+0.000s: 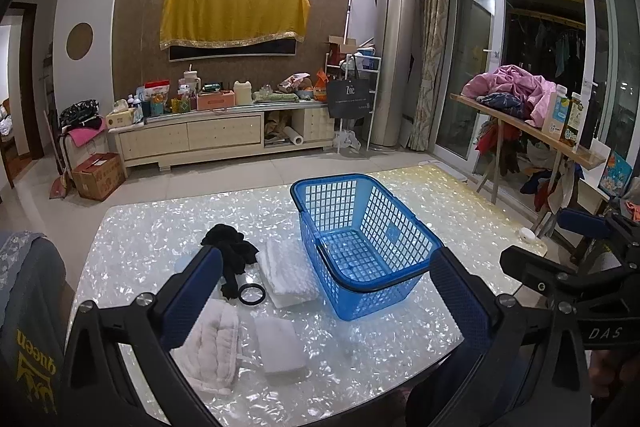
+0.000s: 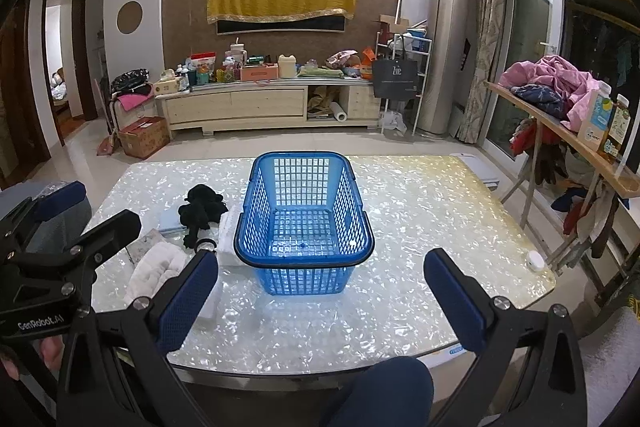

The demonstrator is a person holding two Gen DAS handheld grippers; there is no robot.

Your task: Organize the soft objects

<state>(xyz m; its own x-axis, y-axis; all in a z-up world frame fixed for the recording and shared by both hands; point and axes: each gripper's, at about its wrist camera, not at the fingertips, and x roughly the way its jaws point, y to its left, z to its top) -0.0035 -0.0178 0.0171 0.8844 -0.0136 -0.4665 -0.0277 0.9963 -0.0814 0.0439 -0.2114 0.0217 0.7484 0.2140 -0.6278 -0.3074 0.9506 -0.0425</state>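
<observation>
Both hand-held grippers, left (image 1: 320,299) and right (image 2: 320,299), are held spread wide and empty above the table (image 2: 400,195). A blue basket (image 2: 304,211) stands empty; black cloth (image 1: 234,253) and white towels (image 1: 286,273) lie just left of it.

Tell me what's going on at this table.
A person holds both grippers open above the table, gripping nothing. The left gripper and right gripper face an empty blue basket. To its left lie a black cloth, white folded towels and a fluffy white cloth, all outside the basket.
</observation>
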